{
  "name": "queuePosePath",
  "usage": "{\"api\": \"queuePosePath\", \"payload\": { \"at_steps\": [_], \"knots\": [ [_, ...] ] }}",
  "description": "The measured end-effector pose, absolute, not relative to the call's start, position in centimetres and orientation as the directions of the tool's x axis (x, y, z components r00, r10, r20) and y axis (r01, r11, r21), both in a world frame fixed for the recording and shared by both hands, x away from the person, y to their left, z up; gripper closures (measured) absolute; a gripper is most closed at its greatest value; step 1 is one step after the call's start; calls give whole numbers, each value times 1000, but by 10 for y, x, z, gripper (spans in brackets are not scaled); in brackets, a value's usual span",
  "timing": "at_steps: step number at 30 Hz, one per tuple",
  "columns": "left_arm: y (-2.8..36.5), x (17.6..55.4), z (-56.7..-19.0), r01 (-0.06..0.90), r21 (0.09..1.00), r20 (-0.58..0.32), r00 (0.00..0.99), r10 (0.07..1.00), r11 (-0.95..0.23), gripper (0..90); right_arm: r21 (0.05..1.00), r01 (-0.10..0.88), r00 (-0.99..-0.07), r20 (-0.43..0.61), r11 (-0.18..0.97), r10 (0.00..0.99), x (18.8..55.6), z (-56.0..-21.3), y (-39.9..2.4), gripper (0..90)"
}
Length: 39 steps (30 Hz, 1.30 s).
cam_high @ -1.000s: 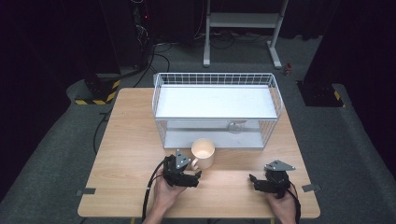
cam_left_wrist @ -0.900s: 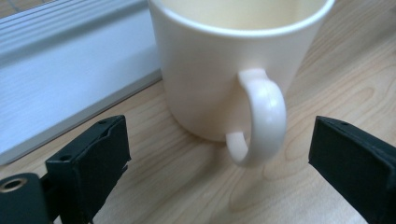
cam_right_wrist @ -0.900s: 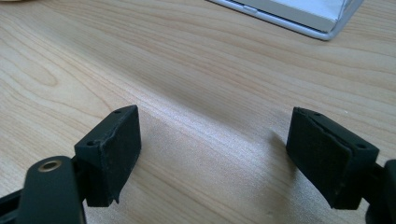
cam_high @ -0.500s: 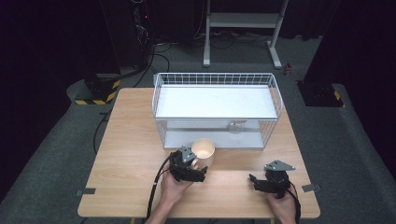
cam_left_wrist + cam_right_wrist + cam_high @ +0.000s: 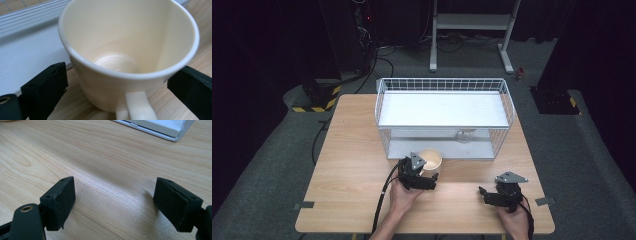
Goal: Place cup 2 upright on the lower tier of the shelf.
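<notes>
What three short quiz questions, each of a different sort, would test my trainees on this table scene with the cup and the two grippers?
1. True or false: the left gripper has its jaws on either side of the cream cup.
2. Which way does the cup's handle point in the left gripper view: A toward the camera, B away, C left?
3. Fill in: the right gripper holds ____.

Key: 1 true. 2 A. 3 nothing; its jaws stand open over the bare wooden table.
</notes>
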<state>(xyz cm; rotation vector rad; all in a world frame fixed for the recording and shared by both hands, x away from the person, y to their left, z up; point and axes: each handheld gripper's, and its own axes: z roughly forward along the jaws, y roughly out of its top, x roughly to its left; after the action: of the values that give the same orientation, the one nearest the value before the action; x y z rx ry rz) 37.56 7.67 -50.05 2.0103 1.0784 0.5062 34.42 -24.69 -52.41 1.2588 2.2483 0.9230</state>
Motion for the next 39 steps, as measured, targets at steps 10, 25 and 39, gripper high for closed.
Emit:
{"api": "queuePosePath", "payload": {
  "at_steps": [10, 25, 39],
  "knots": [
    [72, 380, -503, 515, 798, -26, 549, 835, -314, 46, 713, 592, -513, -25, 376, 858, 344, -524, -247, 182],
    [65, 385, -506, 498, 807, -7, 544, 839, -316, 73, 713, 592, -513, -26, 376, 858, 344, -524, -247, 181],
    [62, 386, -504, 494, 805, 11, 540, 842, -328, 83, 712, 596, -510, -22, 372, 860, 344, -524, -247, 182]
  ]
}}
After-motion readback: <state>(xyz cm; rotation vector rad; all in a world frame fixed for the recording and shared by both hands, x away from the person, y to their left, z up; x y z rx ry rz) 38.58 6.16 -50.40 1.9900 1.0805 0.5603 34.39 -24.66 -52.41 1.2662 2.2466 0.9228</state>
